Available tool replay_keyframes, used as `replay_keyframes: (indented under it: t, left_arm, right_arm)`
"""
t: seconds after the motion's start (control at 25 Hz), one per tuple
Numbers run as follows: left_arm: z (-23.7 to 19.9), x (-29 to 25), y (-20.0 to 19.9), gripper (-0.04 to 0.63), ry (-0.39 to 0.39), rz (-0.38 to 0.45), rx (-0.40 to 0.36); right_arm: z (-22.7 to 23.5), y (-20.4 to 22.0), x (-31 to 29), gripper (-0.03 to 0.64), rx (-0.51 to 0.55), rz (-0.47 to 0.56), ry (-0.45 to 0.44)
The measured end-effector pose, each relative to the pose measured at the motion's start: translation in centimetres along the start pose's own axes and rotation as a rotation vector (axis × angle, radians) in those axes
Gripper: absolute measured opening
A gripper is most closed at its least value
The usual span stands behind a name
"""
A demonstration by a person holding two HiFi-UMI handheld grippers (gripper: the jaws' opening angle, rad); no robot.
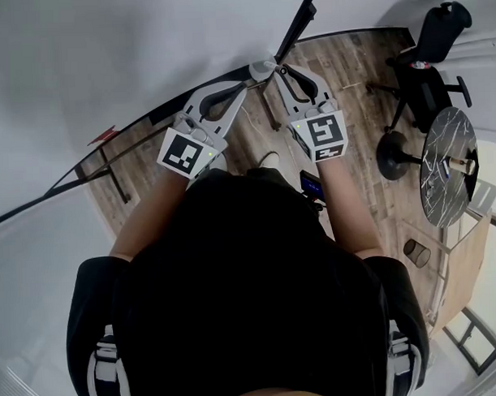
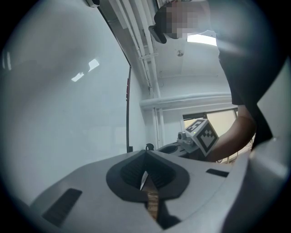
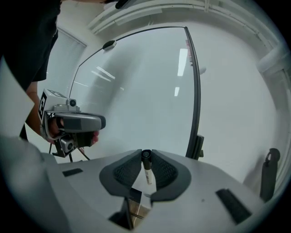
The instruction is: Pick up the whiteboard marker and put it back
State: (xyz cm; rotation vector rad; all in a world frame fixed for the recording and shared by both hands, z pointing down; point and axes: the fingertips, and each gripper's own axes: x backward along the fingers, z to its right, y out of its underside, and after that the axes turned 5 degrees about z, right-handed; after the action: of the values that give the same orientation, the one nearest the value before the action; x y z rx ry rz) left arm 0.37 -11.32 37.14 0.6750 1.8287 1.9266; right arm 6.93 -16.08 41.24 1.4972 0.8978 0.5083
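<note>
In front of the whiteboard (image 3: 136,91), the right gripper (image 3: 146,157) gripped the marker (image 3: 147,169) between its pads, dark end at the jaw tips. The left gripper (image 2: 145,157), just beside it, had its jaws together, empty.

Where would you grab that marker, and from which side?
Grip the marker by its round body near the black cap, coming from the side, across its length, so the pads press opposite flanks. It is slim and straight; the right gripper holds it that way, between its jaw tips.
</note>
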Motion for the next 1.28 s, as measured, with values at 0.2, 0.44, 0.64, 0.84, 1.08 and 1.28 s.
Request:
replay_keyframes:
  t: [0.2, 0.44, 0.64, 0.84, 1.08, 1.28]
  left_arm:
    - [-0.2, -0.5, 0.9, 0.003, 0.007, 0.009, 0.021]
    - [-0.9, -1.0, 1.7, 0.003, -0.005, -0.001, 0.033]
    - [-1.4, -0.9, 2.0, 0.003, -0.018, -0.007, 0.027]
    - [-1.8, -0.7, 2.3, 0.003, -0.03, -0.023, 0.028]
    - [-1.9, -0.4, 2.5, 0.003, -0.037, -0.026, 0.036]
    - [-1.9, -0.2, 2.7, 0.003, -0.042, -0.028, 0.042]
  right_arm:
    - [0.4, 2.1, -1.9, 0.065, -0.012, -0.035, -0.006]
    - [0.6, 5.1, -4.3, 0.066, 0.027, -0.09, -0.02]
    - [0.5, 7.6, -5.7, 0.066, 0.054, -0.13, -0.033]
    - [0.1, 10.3, -6.9, 0.066, 0.064, -0.185, -0.047]
    - [-0.7, 12.9, -7.7, 0.066, 0.105, -0.24, -0.068]
    - [-0.9, 14.3, -8.0, 0.066, 0.1, -0.265, -0.074]
